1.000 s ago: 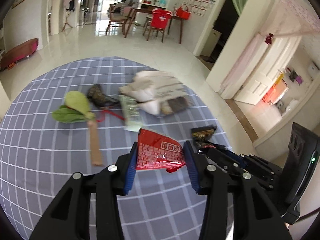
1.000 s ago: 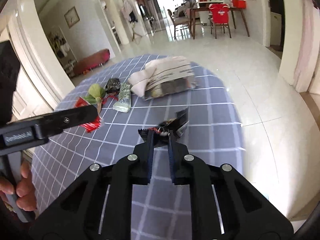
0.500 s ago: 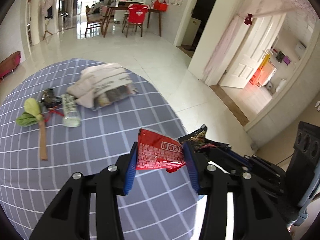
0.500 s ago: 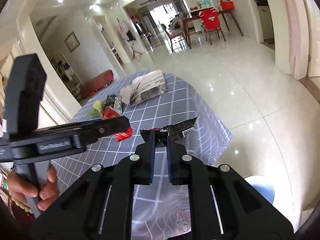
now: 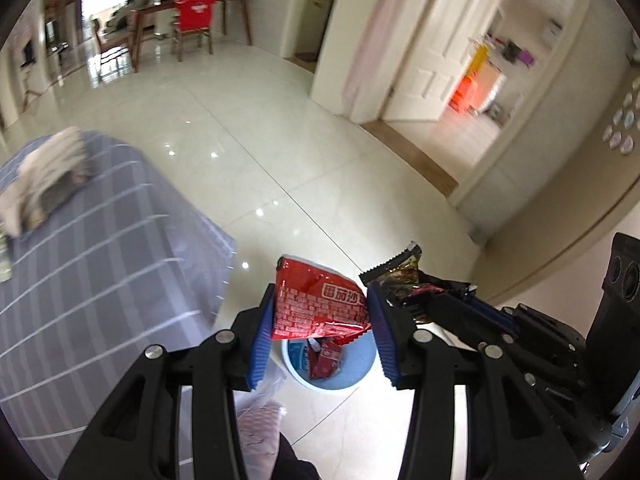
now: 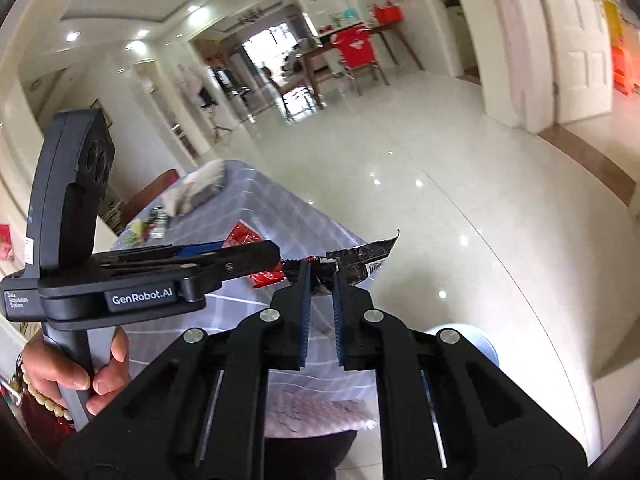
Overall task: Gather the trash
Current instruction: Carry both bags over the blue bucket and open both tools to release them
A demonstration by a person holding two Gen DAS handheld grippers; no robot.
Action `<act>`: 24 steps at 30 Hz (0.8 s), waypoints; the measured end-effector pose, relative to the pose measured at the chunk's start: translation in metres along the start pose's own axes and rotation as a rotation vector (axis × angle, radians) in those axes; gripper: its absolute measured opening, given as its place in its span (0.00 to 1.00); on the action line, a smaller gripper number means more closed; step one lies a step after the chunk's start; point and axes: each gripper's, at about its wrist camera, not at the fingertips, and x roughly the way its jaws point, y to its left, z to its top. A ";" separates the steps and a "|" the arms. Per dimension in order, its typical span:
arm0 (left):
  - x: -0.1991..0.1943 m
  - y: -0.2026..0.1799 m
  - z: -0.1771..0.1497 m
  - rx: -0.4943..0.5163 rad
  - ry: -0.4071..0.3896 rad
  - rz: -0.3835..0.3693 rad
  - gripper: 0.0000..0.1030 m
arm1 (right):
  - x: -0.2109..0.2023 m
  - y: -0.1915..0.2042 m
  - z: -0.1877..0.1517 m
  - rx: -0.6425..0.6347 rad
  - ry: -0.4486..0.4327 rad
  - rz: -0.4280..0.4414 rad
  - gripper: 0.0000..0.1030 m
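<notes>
Floor: we see glossy pale tiles (image 5: 248, 128) beside the checked tablecloth (image 5: 100, 248)
Left gripper (image 5: 320, 312): we clamp the red wrapper (image 5: 316, 304) above the blue bin (image 5: 360, 368)
Right gripper (image 6: 320, 276): fingers pinched on the dark wrapper (image 6: 360, 258), near the bin

A glossy cream tiled floor (image 5: 248, 128) spreads toward a dark wooden dining table (image 5: 188, 4) with a red-covered chair (image 5: 194, 16). A white panelled door (image 5: 436, 60) stands ajar. A grey checked tablecloth (image 5: 100, 248) drapes nearby.
</notes>
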 end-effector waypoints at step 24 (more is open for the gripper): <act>0.086 -0.077 -0.018 0.132 0.152 -0.006 0.43 | -0.026 -0.101 -0.036 0.188 -0.010 -0.118 0.51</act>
